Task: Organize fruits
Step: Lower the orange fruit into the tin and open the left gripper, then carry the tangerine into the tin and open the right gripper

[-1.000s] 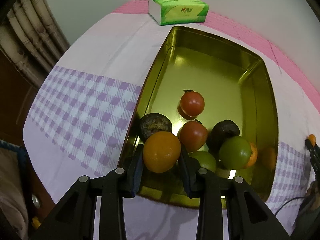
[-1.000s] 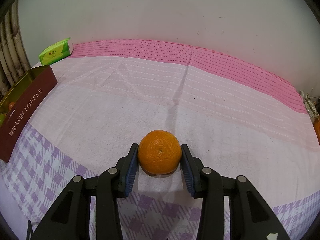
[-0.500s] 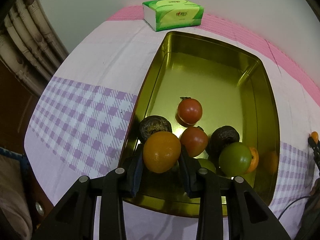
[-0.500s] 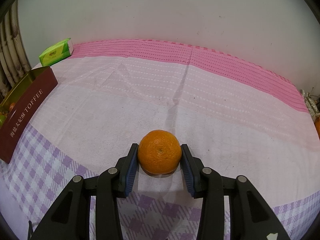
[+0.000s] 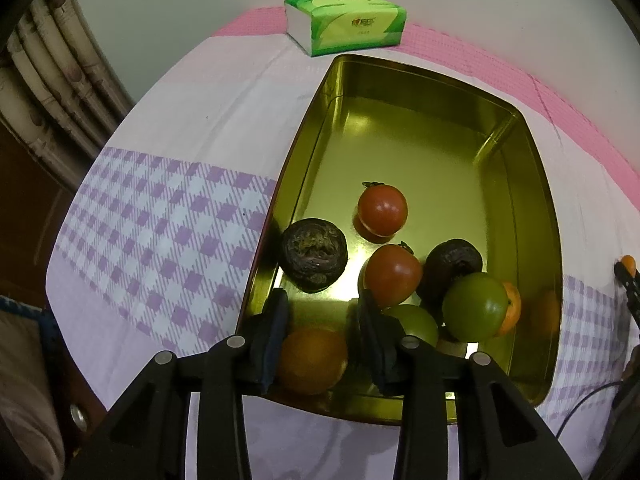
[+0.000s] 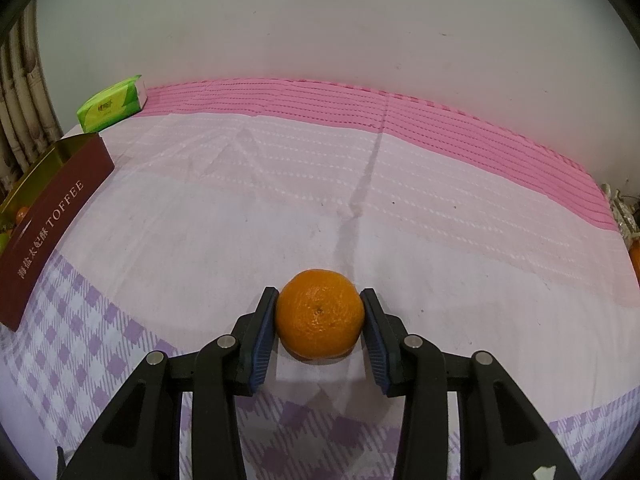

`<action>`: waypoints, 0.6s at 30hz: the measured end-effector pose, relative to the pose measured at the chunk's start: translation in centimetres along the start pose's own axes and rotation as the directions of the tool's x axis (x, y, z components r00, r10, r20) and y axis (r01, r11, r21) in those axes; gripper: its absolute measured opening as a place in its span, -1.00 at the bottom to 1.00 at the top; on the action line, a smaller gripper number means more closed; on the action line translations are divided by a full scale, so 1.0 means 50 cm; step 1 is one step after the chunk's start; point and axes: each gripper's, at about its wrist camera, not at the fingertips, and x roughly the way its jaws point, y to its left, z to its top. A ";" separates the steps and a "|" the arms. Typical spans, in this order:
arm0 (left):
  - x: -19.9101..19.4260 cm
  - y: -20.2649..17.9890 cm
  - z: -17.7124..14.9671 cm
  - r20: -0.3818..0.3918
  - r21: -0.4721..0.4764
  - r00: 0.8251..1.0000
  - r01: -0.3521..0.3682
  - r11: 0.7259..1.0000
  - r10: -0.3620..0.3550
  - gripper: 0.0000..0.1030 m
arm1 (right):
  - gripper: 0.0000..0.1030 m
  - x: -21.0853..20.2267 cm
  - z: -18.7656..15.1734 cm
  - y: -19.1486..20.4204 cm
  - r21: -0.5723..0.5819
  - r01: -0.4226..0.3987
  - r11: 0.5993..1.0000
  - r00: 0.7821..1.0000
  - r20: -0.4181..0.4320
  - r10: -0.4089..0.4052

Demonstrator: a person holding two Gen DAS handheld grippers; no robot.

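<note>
In the left wrist view a gold tin (image 5: pixel 424 92) holds several fruits: two red tomatoes (image 5: pixel 383 210), two dark wrinkled fruits (image 5: pixel 314 254), green tomatoes (image 5: pixel 474 306) and an orange. My left gripper (image 5: pixel 322 320) is open over the tin's near corner; an orange (image 5: pixel 312 360) lies below, between its fingers, in the tin. In the right wrist view my right gripper (image 6: pixel 319 322) is shut on another orange (image 6: pixel 319 324) that rests on the cloth.
A green tissue pack (image 5: pixel 346 22) lies behind the tin, also seen far left in the right wrist view (image 6: pixel 112 106). The tin's red side (image 6: pixel 52 224) reads TOFFEE. A pink and lilac checked cloth (image 6: pixel 360 200) covers the table. A curtain (image 5: pixel 48 80) hangs left.
My left gripper opened and let go of its orange, which dropped into the tin's near corner. The right gripper and its orange have not moved.
</note>
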 end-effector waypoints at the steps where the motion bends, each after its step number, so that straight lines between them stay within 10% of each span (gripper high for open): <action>1: 0.000 0.000 -0.001 0.000 0.000 1.000 0.004 1.000 -0.004 -0.22 | -0.27 0.000 0.001 0.000 -0.001 0.001 1.000 1.000 -0.002 -0.001; 8: -0.020 -0.003 -0.014 0.039 0.011 0.999 0.022 1.000 -0.022 -0.07 | -0.28 -0.025 0.011 0.016 -0.008 -0.001 1.000 1.000 -0.002 0.001; 18: -0.089 0.005 -0.018 0.146 0.000 0.988 0.045 0.999 -0.045 0.30 | -0.28 -0.120 0.078 0.165 -0.100 -0.241 0.965 0.967 0.055 0.247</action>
